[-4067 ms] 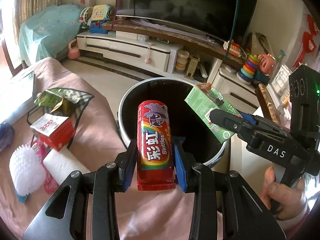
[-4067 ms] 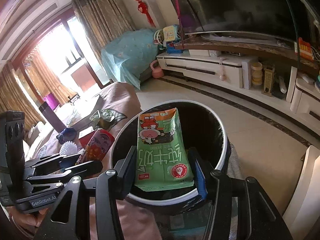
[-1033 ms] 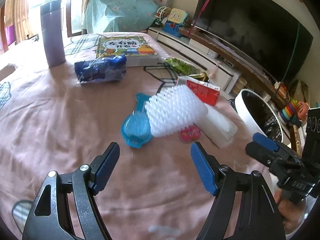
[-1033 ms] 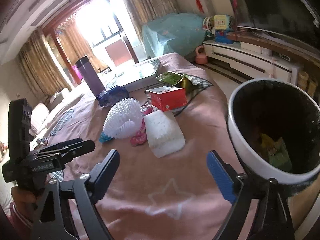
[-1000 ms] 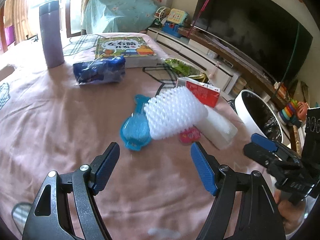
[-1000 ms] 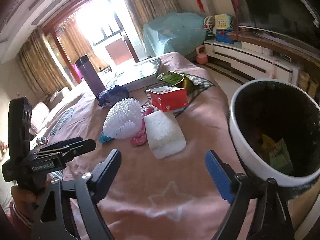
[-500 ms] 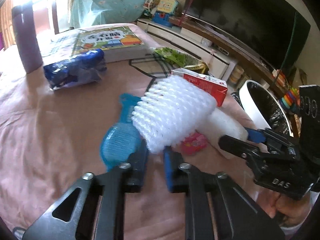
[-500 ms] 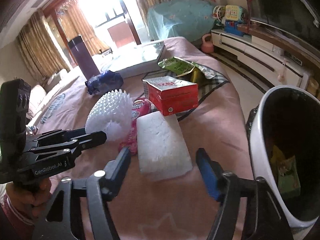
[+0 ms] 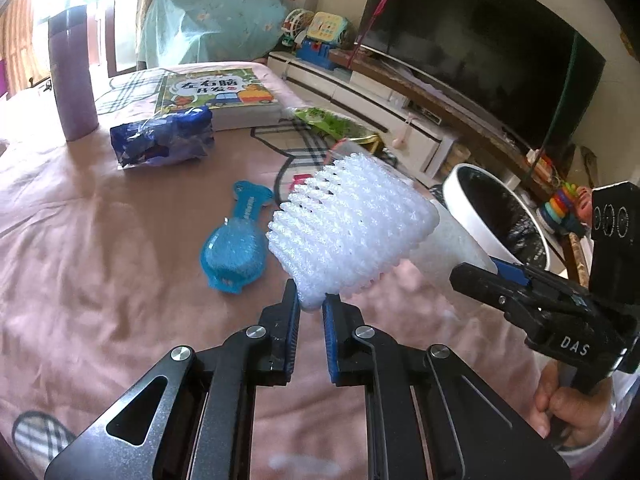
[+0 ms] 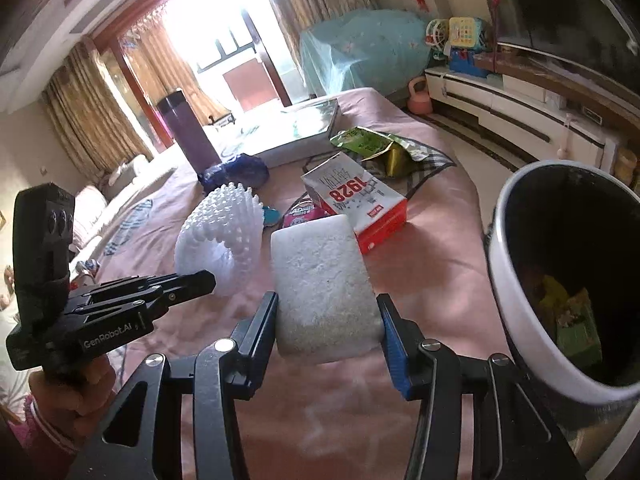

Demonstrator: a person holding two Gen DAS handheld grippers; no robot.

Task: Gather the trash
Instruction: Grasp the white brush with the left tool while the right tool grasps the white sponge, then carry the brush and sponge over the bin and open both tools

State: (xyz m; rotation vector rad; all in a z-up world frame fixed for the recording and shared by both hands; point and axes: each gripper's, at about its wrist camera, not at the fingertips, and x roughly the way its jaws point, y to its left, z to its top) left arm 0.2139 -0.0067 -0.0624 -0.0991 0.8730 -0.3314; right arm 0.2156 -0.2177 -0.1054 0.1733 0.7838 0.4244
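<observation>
My left gripper (image 9: 311, 305) is shut on the edge of a white foam fruit net (image 9: 352, 228) and holds it lifted off the pink cloth; the net also shows in the right wrist view (image 10: 220, 236). My right gripper (image 10: 328, 312) is shut on a white foam block (image 10: 322, 276), its fingers touching both sides. The white trash bin (image 10: 516, 292) with black liner stands at the right, holding a green carton (image 10: 576, 320); it also shows in the left wrist view (image 9: 472, 204).
On the pink-covered table lie a red-and-white carton (image 10: 356, 196), a green snack bag (image 10: 368, 140), a pink wrapper (image 10: 300, 212), a blue brush (image 9: 236, 248), a blue bag (image 9: 164, 140), a picture book (image 9: 216, 96) and a purple flask (image 9: 72, 72).
Both grippers were open over the table one second ago. The left closed on the foam net and raised it. The right moved in and closed on the foam block.
</observation>
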